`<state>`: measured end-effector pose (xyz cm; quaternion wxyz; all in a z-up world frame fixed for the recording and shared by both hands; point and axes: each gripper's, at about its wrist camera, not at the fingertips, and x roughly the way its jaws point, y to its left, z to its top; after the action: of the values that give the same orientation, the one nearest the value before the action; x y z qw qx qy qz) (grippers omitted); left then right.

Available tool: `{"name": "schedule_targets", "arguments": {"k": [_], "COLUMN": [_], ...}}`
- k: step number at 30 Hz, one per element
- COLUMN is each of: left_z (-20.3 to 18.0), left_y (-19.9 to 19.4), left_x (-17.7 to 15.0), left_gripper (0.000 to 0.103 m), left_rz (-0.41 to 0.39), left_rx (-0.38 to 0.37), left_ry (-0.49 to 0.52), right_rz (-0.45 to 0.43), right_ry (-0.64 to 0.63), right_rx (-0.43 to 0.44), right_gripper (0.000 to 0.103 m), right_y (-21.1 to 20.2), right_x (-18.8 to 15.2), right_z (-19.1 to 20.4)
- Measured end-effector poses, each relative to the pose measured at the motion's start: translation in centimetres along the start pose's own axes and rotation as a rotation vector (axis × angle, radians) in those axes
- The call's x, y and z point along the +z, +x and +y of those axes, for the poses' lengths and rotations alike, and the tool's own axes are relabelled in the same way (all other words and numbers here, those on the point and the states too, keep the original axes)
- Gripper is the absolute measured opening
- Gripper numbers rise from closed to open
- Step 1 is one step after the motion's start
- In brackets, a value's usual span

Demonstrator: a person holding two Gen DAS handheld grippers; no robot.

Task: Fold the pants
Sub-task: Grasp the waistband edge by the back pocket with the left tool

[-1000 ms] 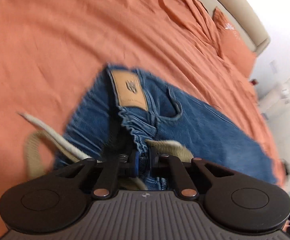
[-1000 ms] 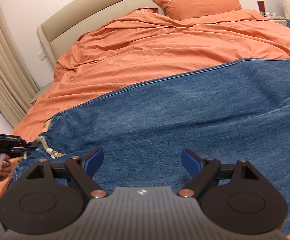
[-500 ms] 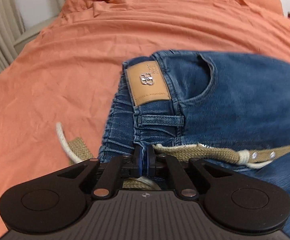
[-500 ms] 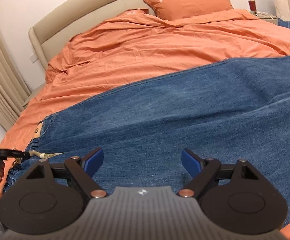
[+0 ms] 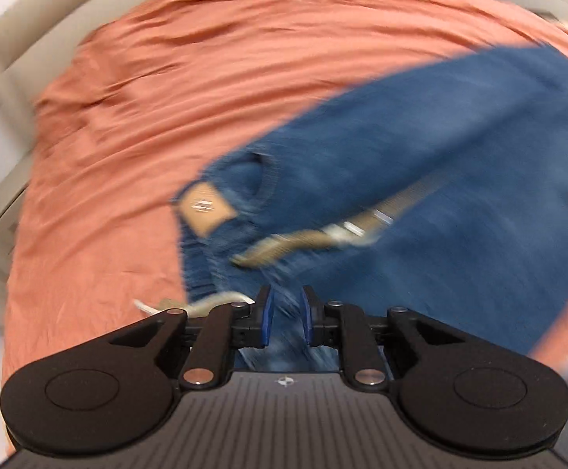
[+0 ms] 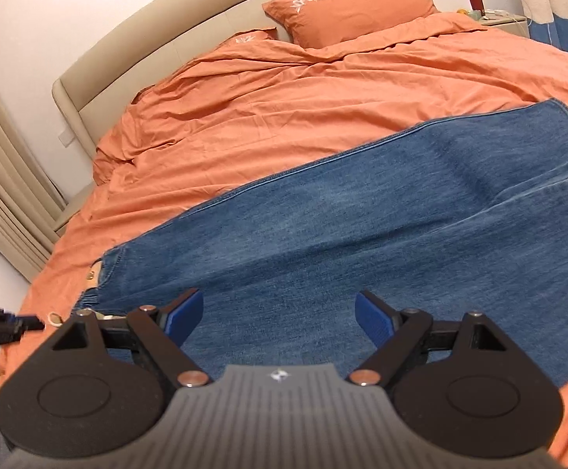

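Both grippers, left (image 5: 285, 318) and right (image 6: 278, 316), gape open over the pants (image 6: 362, 234) at 12 o'clock on the bed (image 6: 284, 97), so the loose belt (image 5: 323, 230) could snag a finger.

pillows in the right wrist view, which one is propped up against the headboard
The larger pillow on the right leans upright on the headboard; the smaller pillow lies flat, half under the duvet.

Home bedroom: orange-sheeted bed (image 6: 284, 109), pillow (image 6: 346, 4), headboard (image 6: 166, 43).
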<state>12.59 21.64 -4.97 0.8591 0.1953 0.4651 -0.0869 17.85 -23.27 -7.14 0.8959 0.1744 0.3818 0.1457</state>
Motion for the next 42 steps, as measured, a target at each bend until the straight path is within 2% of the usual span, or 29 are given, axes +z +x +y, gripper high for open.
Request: {"name": "schedule_targets", "arguments": {"k": [2, 5, 7, 9, 10, 15, 19, 22, 26, 28, 31, 33, 35, 42], "left_z": [-1.5, -4.0, -5.2, -5.9, -6.3, -6.3, -6.7, -6.8, -7.2, -7.2, -6.9, -6.7, -6.6, -6.5], "left_y": [-0.8, -0.6, 0.1, 1.2, 2.0, 5.7, 7.1, 7.6, 8.7, 8.8, 7.9, 6.8, 5.8, 3.6], "left_x": [-0.9, -2.3, -3.2, -3.9, -4.2, -4.8, -5.0, -5.1, -5.0, -5.0, -5.0, -5.1, -5.0, -5.2], "left_gripper": [0.021, 0.023, 0.027, 0.038, 0.04, 0.046, 0.05, 0.059, 0.064, 0.06, 0.047, 0.026, 0.023, 0.017], "left_rz": [0.04, 0.12, 0.188, 0.262, 0.297, 0.401, 0.422, 0.425, 0.42, 0.409, 0.365, 0.32, 0.262, 0.109], "left_rx": [-0.032, -0.029, -0.044, -0.081, -0.091, -0.123, -0.119, -0.116, -0.08, -0.057, -0.029, 0.004, 0.047, 0.143], "left_ry": [0.086, 0.241, 0.335, 0.405, 0.433, 0.448, 0.491, 0.502, 0.468, 0.422, 0.336, 0.273, 0.221, 0.04], "right_rz": [-0.013, -0.038, -0.056, -0.077, -0.087, -0.123, -0.119, -0.084, -0.019, -0.009, 0.008, 0.031, 0.063, 0.185], "right_ry": [-0.023, -0.079, -0.109, -0.13, -0.137, -0.103, -0.091, -0.092, -0.158, -0.242, -0.426, -0.58, -0.709, -1.157], "right_rx": [-0.007, -0.029, -0.06, -0.1, -0.129, -0.261, -0.387, -0.462, -0.493, -0.499, -0.56, -0.61, -0.629, -0.688], "right_gripper": [0.082, 0.082, 0.082, 0.082, 0.082, 0.082, 0.082, 0.082, 0.081, 0.078, 0.068, 0.057, 0.045, 0.031], "right_y": [-1.7, -4.8, -6.9, -8.9, -9.9, -14.8, -17.6, -18.6, -18.3, -17.8, -16.3, -14.8, -13.2, -7.5], "right_x": [0.5, 1.2, 1.8, 2.3, 2.5, 3.1, 2.6, 2.2, 2.2, 1.8, 1.0, 0.3, -0.4, -4.3], "right_z": [0.0, -0.1, -0.4, -1.1, -1.5, -4.8, -8.0, -11.2, -15.5, -17.2, -18.9, -19.7, -20.5, -22.8]}}
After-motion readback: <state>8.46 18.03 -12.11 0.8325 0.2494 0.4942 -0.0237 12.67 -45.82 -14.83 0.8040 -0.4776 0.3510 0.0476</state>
